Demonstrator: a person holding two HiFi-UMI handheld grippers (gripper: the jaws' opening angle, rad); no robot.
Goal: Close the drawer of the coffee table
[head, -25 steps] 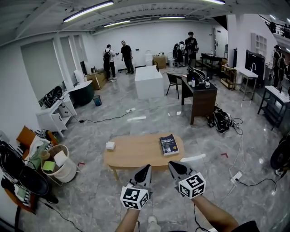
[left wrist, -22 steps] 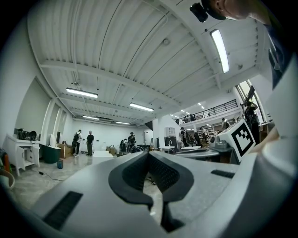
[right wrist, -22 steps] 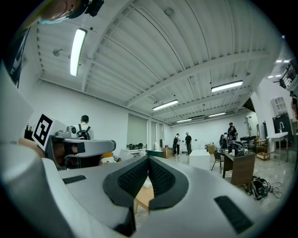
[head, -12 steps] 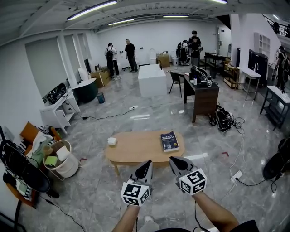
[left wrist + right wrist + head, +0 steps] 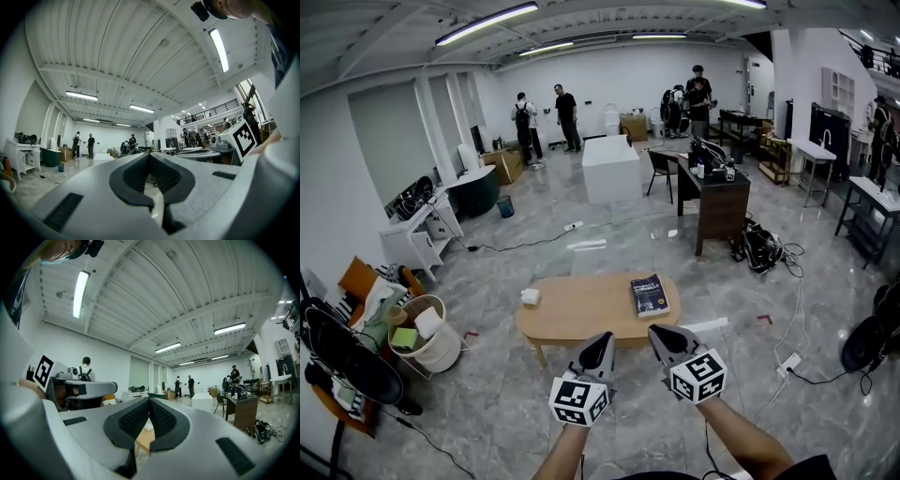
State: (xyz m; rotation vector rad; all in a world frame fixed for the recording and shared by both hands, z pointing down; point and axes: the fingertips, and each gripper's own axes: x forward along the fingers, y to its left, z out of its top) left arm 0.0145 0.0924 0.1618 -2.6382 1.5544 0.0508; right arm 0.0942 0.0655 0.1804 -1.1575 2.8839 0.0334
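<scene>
The coffee table [image 5: 581, 314] stands just ahead of your fingertips, its oval wooden top stretching to both sides of them. You are not touching it. No drawer front shows plainly. A pale strip [image 5: 700, 326] pokes out at the table's end, just beyond and to the outside of your right fingertips. It may be the open drawer, but from the head view you cannot tell.

Your left gripper [image 5: 602, 342] has its fingers pressed together tip to tip, with nothing between them. Your right gripper [image 5: 659, 334] is the same: pads meeting at the tips and holding nothing. In the right gripper view a bit of the wooden top shows through the gap below those pads. The two grippers are side by side and close together, both pointing towards the table's near edge.

On the top, a dark book [image 5: 649, 294] lies flat just past your right fingertips. A small white object [image 5: 530, 297] sits farther off, beyond and to the outside of your left fingertips, near that end.

Well out to the left of your left fingers is a round basket [image 5: 431, 337] full of odds and ends. Far beyond the table stand a dark desk [image 5: 717, 202] and a white block [image 5: 609, 169]. Loose cables [image 5: 792, 361] trail over the floor to the right of your right fingers.
</scene>
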